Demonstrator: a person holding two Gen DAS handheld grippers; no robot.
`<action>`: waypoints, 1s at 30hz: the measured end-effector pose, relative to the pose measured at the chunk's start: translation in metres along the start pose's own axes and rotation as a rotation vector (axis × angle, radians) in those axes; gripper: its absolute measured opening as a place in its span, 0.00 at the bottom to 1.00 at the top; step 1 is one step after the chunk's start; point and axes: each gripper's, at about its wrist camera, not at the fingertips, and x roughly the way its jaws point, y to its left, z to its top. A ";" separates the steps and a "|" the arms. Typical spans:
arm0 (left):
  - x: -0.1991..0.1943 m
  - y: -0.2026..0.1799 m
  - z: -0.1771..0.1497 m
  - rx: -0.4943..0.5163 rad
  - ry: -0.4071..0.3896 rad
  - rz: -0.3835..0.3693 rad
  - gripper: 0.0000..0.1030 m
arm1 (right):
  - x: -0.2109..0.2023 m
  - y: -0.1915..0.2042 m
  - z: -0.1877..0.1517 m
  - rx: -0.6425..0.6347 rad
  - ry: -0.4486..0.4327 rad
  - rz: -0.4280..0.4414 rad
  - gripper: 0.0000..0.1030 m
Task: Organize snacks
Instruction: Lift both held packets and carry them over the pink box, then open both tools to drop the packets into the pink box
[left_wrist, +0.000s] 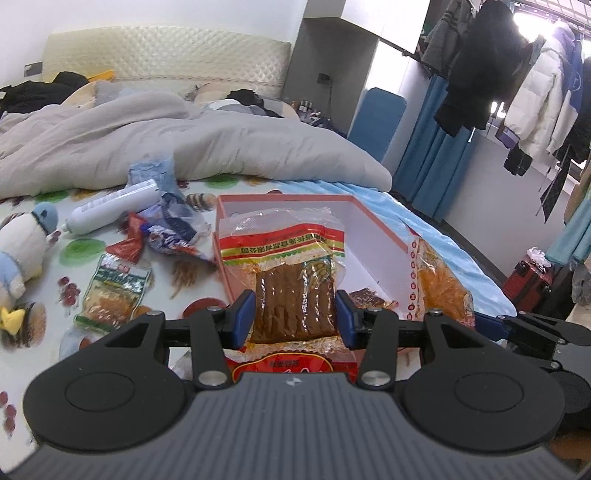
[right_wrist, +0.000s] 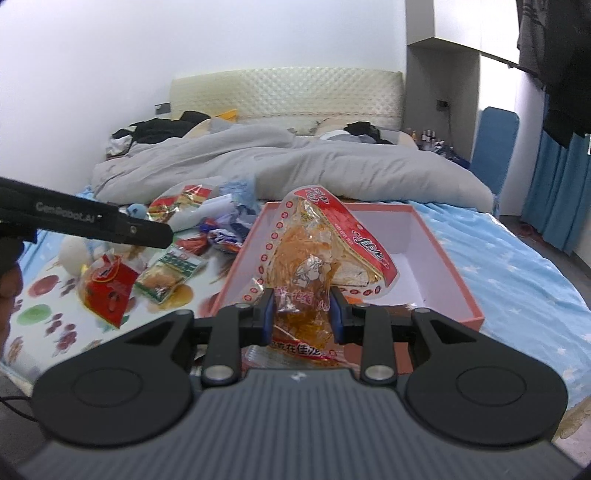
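A wide bed fills the room, its sheet (left_wrist: 110, 258) printed with fruit on the near half and pale blue with stars toward three o'clock. A grey duvet (left_wrist: 184, 147) lies bunched across the far half, below a cream quilted headboard (right_wrist: 288, 92). Blue curtains (left_wrist: 432, 147) and hanging coats (left_wrist: 476, 66) stand at two o'clock in the left wrist view.

A pink cardboard box (right_wrist: 443, 251), white inside, sits open on the sheet at twelve o'clock from both grippers. Loose snack packets (left_wrist: 114, 291) lie scattered at ten o'clock beside a white tube (left_wrist: 114, 206) and a plush penguin (left_wrist: 22, 247).

The left gripper (left_wrist: 295, 315) points down toward the box's near corner, its blue pads pinching a clear packet of brown strips (left_wrist: 295, 302) that hangs above the box's near wall. The right gripper (right_wrist: 302, 317) also slopes down, its pads pressed on the lower part of an orange packet with a red top (right_wrist: 314, 266), held upright over the box's near edge.
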 end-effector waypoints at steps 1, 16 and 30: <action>0.003 -0.002 0.002 0.001 -0.001 -0.005 0.50 | 0.002 -0.002 0.000 0.000 -0.001 -0.007 0.31; 0.063 -0.016 0.034 0.026 0.039 -0.060 0.50 | 0.052 -0.025 0.011 0.024 0.049 -0.024 0.31; 0.174 0.000 0.058 0.064 0.160 -0.065 0.50 | 0.144 -0.044 0.016 0.023 0.149 -0.011 0.32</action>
